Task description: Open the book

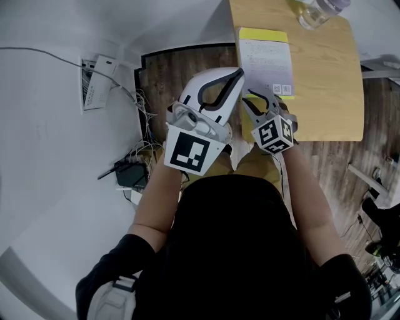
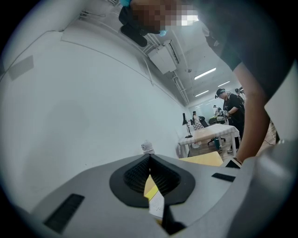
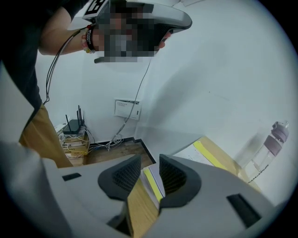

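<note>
The book (image 1: pixel 265 59) lies closed on the wooden table (image 1: pixel 325 81), white cover up with a yellow strip along its far edge. My right gripper (image 1: pixel 262 100) hangs over the book's near edge, tilted down. In the right gripper view its jaws (image 3: pixel 150 160) stand open, and the book's edge (image 3: pixel 153 179) shows through the gap with nothing gripped. My left gripper (image 1: pixel 239 74) hovers just left of the book, by the table's left edge. Its jaws (image 2: pixel 149 157) meet at the tips, shut on nothing, pointing level toward the white wall.
A clear bottle (image 1: pixel 315 12) stands on the table behind the book, also seen as a bottle (image 3: pixel 272 144) at the right. A router and cables (image 1: pixel 131 175) lie on the floor at left under a wall socket (image 1: pixel 94 84). People and tables (image 2: pixel 228 109) are far off.
</note>
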